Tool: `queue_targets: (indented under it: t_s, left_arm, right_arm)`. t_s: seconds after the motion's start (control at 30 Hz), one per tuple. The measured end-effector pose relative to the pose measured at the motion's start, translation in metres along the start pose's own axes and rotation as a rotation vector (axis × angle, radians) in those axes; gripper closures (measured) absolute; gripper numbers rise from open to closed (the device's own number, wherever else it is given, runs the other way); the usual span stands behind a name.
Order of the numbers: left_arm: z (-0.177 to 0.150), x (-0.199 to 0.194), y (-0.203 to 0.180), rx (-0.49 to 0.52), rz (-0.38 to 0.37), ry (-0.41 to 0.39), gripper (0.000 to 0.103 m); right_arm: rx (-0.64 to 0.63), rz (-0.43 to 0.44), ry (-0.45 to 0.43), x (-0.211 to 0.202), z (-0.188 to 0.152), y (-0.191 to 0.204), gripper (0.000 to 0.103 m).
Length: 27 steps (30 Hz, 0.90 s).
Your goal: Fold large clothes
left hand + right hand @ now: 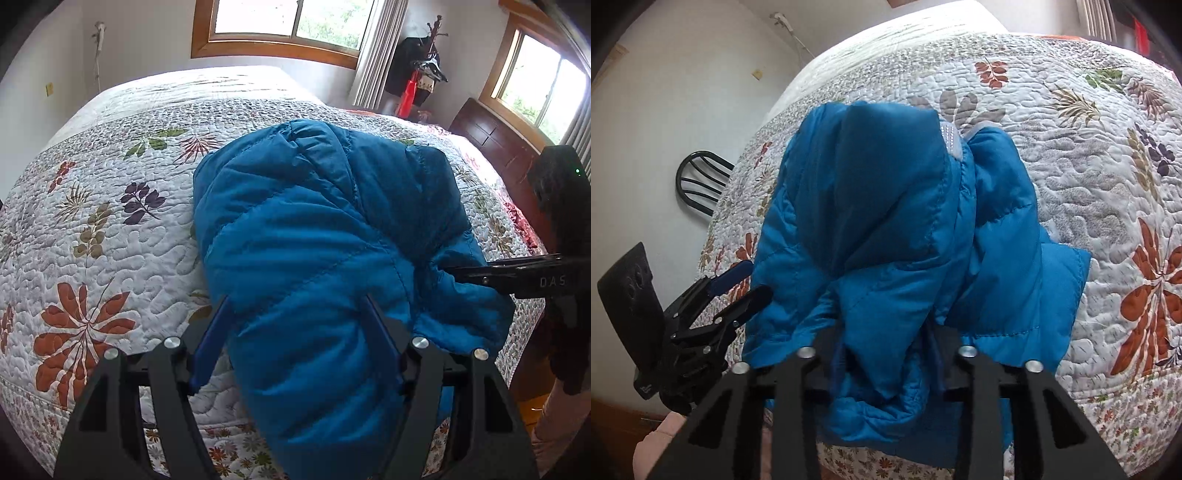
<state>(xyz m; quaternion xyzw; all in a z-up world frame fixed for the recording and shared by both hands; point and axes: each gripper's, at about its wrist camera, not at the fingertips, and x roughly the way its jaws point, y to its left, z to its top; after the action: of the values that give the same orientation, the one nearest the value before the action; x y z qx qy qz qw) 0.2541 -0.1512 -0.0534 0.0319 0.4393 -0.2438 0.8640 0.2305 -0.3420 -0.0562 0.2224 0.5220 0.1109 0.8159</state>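
A blue quilted puffer jacket (pixel 314 236) lies bunched on the floral quilt of the bed (pixel 110 206). My left gripper (pixel 295 314) has its blue fingers spread wide around the jacket's near end, with fabric bulging between them. My right gripper (pixel 886 332) is closed on a fold of the jacket (pixel 886 229); in the left wrist view it (pixel 454 273) pinches the jacket's right edge from the side. The left gripper shows at the left of the right wrist view (pixel 738 291), against the jacket's edge. The right fingertips are hidden by fabric.
The bed's near edge runs along the bottom of both views. A dark wooden bed board (pixel 495 144) and a coat stand (pixel 424 62) are at the far right. A black chair (pixel 701 184) stands by the wall beside the bed.
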Motion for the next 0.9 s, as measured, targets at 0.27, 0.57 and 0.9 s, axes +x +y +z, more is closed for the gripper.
queue_targets:
  t_s: [0.27, 0.57, 0.9]
  left_arm:
    - [0.008, -0.025, 0.003, -0.038, -0.005, -0.081, 0.033]
    - [0.003, -0.009, -0.039, 0.070, -0.018, -0.055, 0.032]
    - [-0.021, 0.021, -0.053, 0.134, -0.002, -0.046, 0.028]
  right_arm:
    - [-0.060, 0.085, -0.182, -0.067, -0.023, 0.013, 0.092]
    - [0.032, -0.023, -0.215, -0.087, -0.064, -0.030, 0.095]
    - [0.150, 0.029, -0.162, -0.029, -0.092, -0.092, 0.093]
